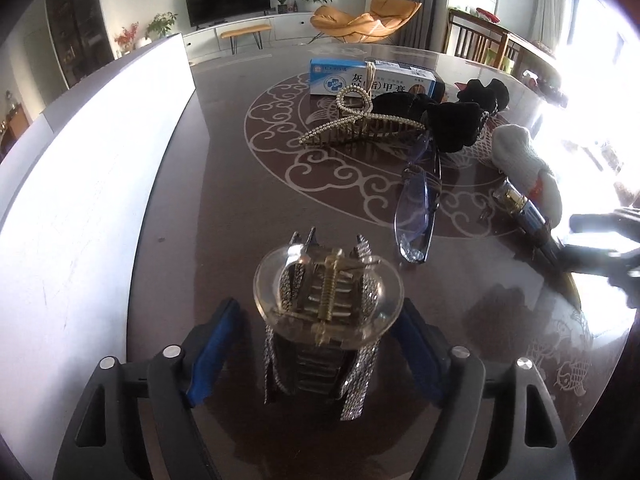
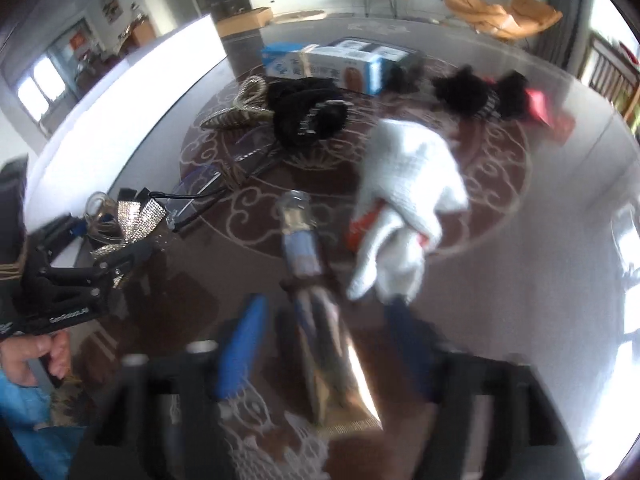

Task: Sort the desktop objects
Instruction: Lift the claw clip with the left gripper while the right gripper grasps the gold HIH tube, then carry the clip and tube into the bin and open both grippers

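At nine o'clock in the left wrist view stands a tall white box wall (image 1: 92, 184), probably the bin that sorted items go into. Between the blue pads of the left gripper (image 1: 320, 344), at six o'clock, sits a rhinestone hair claw (image 1: 324, 312) with a clear oval top; the jaws stand apart on either side of it, and I cannot tell whether either pad touches it. It appears to rest on the dark patterned surface (image 1: 224, 208), not lifted.

Toward twelve o'clock lie a pearl hair claw (image 1: 360, 124) and, behind it, a blue-and-white medicine box (image 1: 372, 78). At one o'clock are black fabric hair pieces (image 1: 452, 120), with folded glasses (image 1: 418, 208) near them at centre right. At three o'clock lie a white knitted glove (image 1: 524, 160) and a tube (image 1: 520, 204).

The right wrist view is blurred. There the right gripper (image 2: 324, 340) straddles that tube (image 2: 312, 280), which runs from six o'clock up to centre; its jaws are apart, contact unclear. The glove (image 2: 408, 200) lies just beside the tube at two o'clock.

My judgement: both grippers are at the grasping step, each lined up on one item. Next, each needs to close squarely. The claw's glossy top and springy teeth may slip or twist, and the tube may roll, so a centred, firm pinch before lifting seems wise.
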The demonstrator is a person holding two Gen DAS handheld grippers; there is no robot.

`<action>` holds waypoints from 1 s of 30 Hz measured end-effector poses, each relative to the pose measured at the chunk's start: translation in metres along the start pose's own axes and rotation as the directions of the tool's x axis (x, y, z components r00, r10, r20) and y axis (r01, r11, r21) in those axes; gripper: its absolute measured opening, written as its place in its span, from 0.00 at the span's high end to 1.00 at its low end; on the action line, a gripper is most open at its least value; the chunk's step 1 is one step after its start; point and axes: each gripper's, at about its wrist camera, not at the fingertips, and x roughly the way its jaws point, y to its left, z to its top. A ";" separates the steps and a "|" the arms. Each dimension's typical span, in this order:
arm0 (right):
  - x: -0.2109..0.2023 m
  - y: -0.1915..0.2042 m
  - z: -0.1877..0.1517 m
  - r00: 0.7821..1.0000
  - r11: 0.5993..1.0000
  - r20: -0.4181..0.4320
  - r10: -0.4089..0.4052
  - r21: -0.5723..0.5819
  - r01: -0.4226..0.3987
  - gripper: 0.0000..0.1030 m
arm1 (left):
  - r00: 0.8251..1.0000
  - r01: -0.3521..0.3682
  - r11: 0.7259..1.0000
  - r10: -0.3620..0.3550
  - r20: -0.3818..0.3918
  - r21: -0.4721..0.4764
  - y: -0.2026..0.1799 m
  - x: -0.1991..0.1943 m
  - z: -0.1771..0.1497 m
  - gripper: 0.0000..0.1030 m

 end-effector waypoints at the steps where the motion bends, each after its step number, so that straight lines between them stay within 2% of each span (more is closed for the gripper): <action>1: -0.006 -0.003 -0.006 1.000 1.000 -0.015 0.019 -0.009 -0.019 0.19 | 1.000 -0.001 1.000 0.001 0.000 -0.004 0.002 0.000 -0.002 0.16; 5: -0.002 -0.004 -0.025 0.990 0.995 -0.108 0.095 -0.003 -0.096 0.20 | 1.000 -0.005 1.000 0.005 0.008 -0.012 0.005 -0.002 -0.008 0.13; 7: 0.001 0.004 -0.027 0.992 0.996 -0.100 0.078 -0.042 -0.083 0.24 | 1.000 -0.006 1.000 0.006 0.005 -0.016 0.005 -0.002 -0.007 0.13; 10: 0.012 0.015 -0.007 0.996 0.995 -0.082 0.048 -0.084 -0.055 0.32 | 1.000 -0.001 1.000 0.000 -0.008 -0.012 0.003 0.001 -0.002 0.13; 12: 0.021 0.028 0.006 0.998 0.990 -0.057 0.013 -0.136 -0.020 0.33 | 1.000 0.007 1.000 -0.007 -0.002 -0.002 0.001 0.001 0.001 0.24; 13: 0.026 0.037 0.011 0.999 0.983 -0.047 -0.022 -0.183 0.013 0.44 | 1.000 0.012 1.000 -0.012 0.014 0.007 0.000 0.000 0.002 0.41; 14: 0.027 0.045 0.014 0.998 0.975 -0.038 -0.056 -0.218 0.046 0.57 | 1.000 0.021 1.000 -0.021 0.019 0.015 0.000 -0.001 0.003 0.46; 15: 0.026 0.047 0.015 0.998 0.974 -0.045 -0.039 -0.224 0.028 0.72 | 1.000 0.026 1.000 -0.027 0.010 0.015 0.000 -0.002 0.004 0.47; 16: 0.026 0.050 0.015 0.999 0.977 -0.052 -0.013 -0.216 0.002 0.72 | 0.999 0.050 0.999 -0.050 0.011 -0.001 0.003 -0.004 0.004 0.47; 18: 0.016 0.056 0.011 0.999 0.973 -0.035 -0.019 -0.232 0.011 0.72 | 0.996 0.089 0.995 -0.089 0.022 -0.041 0.010 -0.012 0.002 0.47; 21: -0.013 0.055 0.010 0.998 0.985 0.010 0.057 -0.163 -0.055 0.72 | 0.990 0.132 0.989 -0.129 0.052 -0.072 0.017 -0.033 0.000 0.47; 24: -0.049 0.064 0.013 0.992 0.984 0.066 0.111 -0.150 -0.101 0.72 | 0.984 0.162 0.984 -0.155 0.089 -0.079 0.021 -0.057 0.003 0.47; 28: -0.080 0.095 0.034 0.980 0.974 0.127 0.153 -0.186 -0.128 0.72 | 0.970 0.188 0.976 -0.167 0.176 -0.110 0.043 -0.106 0.013 0.47; 30: -0.094 0.121 0.050 0.969 0.964 0.156 0.190 -0.218 -0.154 0.72 | 0.964 0.176 0.976 -0.144 0.224 -0.130 0.065 -0.133 0.019 0.47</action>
